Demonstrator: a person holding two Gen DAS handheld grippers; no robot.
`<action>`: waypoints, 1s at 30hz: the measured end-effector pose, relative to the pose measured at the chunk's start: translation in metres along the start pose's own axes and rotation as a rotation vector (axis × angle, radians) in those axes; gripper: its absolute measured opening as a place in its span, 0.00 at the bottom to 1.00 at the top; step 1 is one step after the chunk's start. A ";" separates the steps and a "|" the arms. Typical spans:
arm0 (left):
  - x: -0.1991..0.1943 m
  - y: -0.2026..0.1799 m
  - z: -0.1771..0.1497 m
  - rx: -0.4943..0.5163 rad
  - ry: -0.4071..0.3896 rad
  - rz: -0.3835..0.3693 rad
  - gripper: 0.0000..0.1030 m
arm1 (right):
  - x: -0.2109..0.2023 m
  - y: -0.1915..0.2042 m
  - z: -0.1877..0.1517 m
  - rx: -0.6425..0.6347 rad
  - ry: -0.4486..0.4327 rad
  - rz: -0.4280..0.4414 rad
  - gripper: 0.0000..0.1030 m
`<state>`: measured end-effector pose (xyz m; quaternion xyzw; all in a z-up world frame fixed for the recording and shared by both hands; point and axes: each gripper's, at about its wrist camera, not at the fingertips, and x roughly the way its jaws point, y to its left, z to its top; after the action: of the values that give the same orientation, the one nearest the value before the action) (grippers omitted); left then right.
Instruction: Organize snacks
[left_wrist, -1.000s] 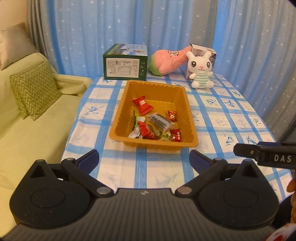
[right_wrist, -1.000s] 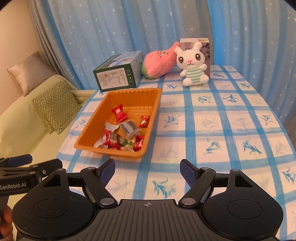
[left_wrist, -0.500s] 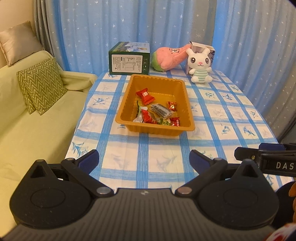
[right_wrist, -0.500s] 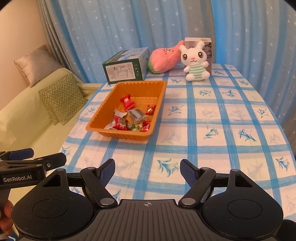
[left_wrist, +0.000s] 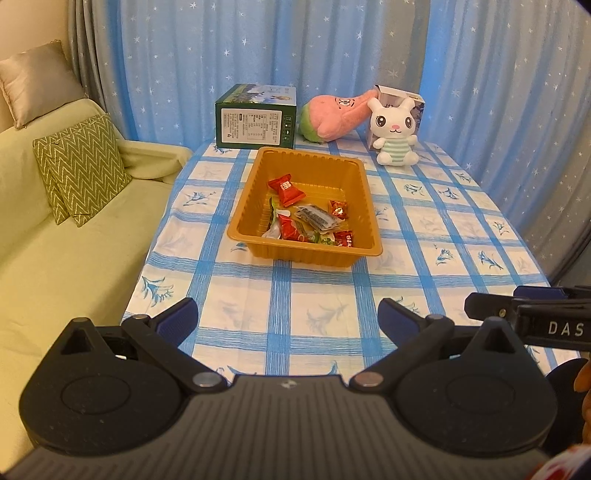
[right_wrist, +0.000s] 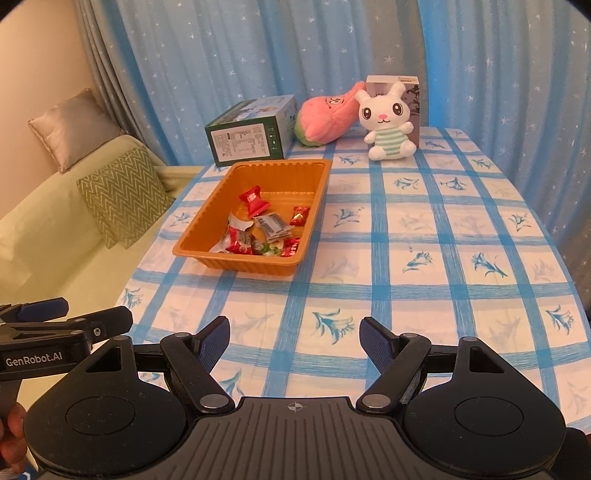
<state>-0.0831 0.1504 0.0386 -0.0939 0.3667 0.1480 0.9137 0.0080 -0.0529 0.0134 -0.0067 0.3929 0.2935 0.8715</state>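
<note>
Your snacks (left_wrist: 308, 221) all lie inside the orange tray (left_wrist: 242, 225), bunched toward its near end, and no wrapper shows on the checked tabletop (right_wrist: 424, 236) around the tray. Judging by that, the gathering looks finished or close to it; anything left would be tidying inside the tray, and these views cannot settle that.

Your left claw (left_wrist: 287, 318) hangs well short of the tray's near rim with its jaws spread wide and nothing between them. Your right claw (right_wrist: 294, 336) is the same: jaws apart, empty, to the near right of the tray.

Readable writing is sparse. The side of the right claw reads "DAS" in the left view, and the side of the left claw reads "GenRobot.AI" in the right view. The green box (left_wrist: 255, 117) beyond the tray's far end carries a white label, too small to read. The red wrapper (left_wrist: 286, 188) has white characters you cannot make out.
</note>
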 end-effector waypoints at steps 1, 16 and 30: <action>0.000 0.000 0.000 0.001 0.000 0.001 1.00 | -0.001 0.001 0.000 0.000 0.000 0.001 0.75; 0.001 0.000 0.002 0.004 -0.003 0.008 1.00 | -0.001 0.002 0.001 0.002 -0.001 0.004 0.75; 0.001 0.001 0.003 0.005 -0.005 0.009 1.00 | -0.001 0.003 0.003 0.000 -0.003 0.005 0.75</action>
<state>-0.0811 0.1527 0.0403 -0.0896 0.3654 0.1515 0.9140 0.0073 -0.0501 0.0169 -0.0056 0.3914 0.2956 0.8714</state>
